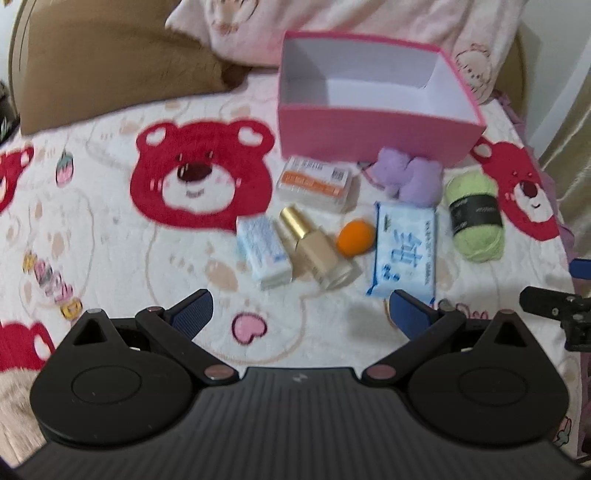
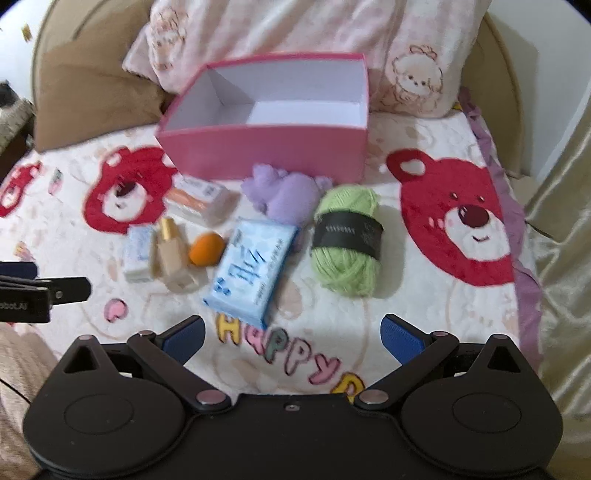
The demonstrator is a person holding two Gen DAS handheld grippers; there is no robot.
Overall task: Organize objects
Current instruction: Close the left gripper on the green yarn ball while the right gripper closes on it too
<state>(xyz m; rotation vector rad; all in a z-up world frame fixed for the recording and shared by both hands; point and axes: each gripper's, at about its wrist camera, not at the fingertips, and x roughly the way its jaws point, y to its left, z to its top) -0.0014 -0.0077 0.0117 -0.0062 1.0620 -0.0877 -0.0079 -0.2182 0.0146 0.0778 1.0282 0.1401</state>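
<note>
Both grippers hang spread and empty over the bed: the left gripper before the wipes pack, the right gripper nearer the green yarn. The pink box stands open and empty at the back, by the pillows. In front of it lie a purple plush, an orange-labelled case, a small white-blue box, a gold-capped bottle and an orange sponge, close together. The blanket shows red bears. Labels are blurred.
</note>
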